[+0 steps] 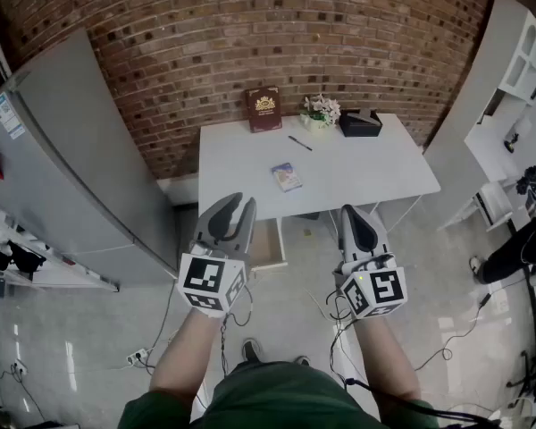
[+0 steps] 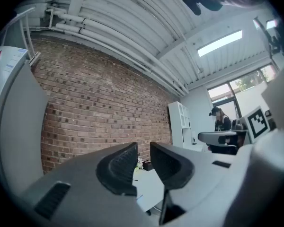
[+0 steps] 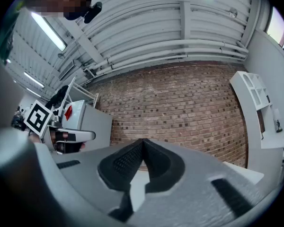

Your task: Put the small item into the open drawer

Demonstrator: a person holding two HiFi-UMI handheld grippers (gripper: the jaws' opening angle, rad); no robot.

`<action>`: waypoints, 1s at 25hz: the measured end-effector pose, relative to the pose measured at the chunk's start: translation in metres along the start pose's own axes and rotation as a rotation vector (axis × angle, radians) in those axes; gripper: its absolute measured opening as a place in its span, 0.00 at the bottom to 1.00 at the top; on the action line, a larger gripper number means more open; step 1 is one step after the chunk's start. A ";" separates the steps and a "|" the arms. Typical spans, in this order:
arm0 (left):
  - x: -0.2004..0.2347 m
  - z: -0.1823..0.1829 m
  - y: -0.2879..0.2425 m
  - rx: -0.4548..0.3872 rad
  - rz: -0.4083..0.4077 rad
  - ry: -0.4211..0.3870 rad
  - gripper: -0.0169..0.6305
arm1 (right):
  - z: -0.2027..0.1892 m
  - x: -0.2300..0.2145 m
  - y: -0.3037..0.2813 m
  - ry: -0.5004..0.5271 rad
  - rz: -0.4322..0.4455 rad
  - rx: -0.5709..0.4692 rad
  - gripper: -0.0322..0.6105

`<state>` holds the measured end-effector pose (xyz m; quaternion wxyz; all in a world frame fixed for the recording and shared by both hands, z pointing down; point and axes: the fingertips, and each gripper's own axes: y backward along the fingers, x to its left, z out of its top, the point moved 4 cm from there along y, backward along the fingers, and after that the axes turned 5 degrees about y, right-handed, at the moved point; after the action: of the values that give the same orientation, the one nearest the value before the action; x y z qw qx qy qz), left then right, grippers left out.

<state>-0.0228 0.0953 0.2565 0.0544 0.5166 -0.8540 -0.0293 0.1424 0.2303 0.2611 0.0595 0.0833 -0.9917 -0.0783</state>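
A small blue item [image 1: 286, 177] lies flat on the white table [image 1: 375, 172], near its middle. Under the table's front edge a light wooden drawer [image 1: 268, 247] stands pulled open. I hold both grippers up in front of the table, well short of the item. My left gripper [image 1: 238, 202] [image 2: 143, 148] is open by a narrow gap, with nothing between its pads. My right gripper [image 1: 351, 211] [image 3: 142, 142] is shut and empty, its pads meeting at the tips. Both gripper views look upward at the brick wall and the ceiling.
At the back of the table stand a red book [image 1: 264, 108], a flower pot [image 1: 321, 111] and a black box [image 1: 360, 122], with a pen [image 1: 300, 143] in front of them. A grey cabinet [image 1: 71, 168] stands left, white shelving [image 1: 509, 70] right. Cables [image 1: 447, 342] trail on the floor.
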 end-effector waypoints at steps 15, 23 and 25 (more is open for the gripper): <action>0.075 -0.005 -0.002 -0.010 -0.040 0.046 0.14 | 0.003 0.038 -0.047 0.019 -0.056 0.015 0.05; 0.113 -0.011 0.005 -0.023 -0.045 0.084 0.14 | -0.001 0.063 -0.063 0.041 -0.080 0.048 0.05; 0.120 -0.012 0.008 -0.024 -0.041 0.092 0.14 | -0.004 0.066 -0.065 0.032 -0.085 0.054 0.05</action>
<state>-0.0835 -0.0074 0.2763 0.0992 0.5342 -0.8393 -0.0170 0.0887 0.1554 0.2611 0.0695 0.1283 -0.9879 -0.0526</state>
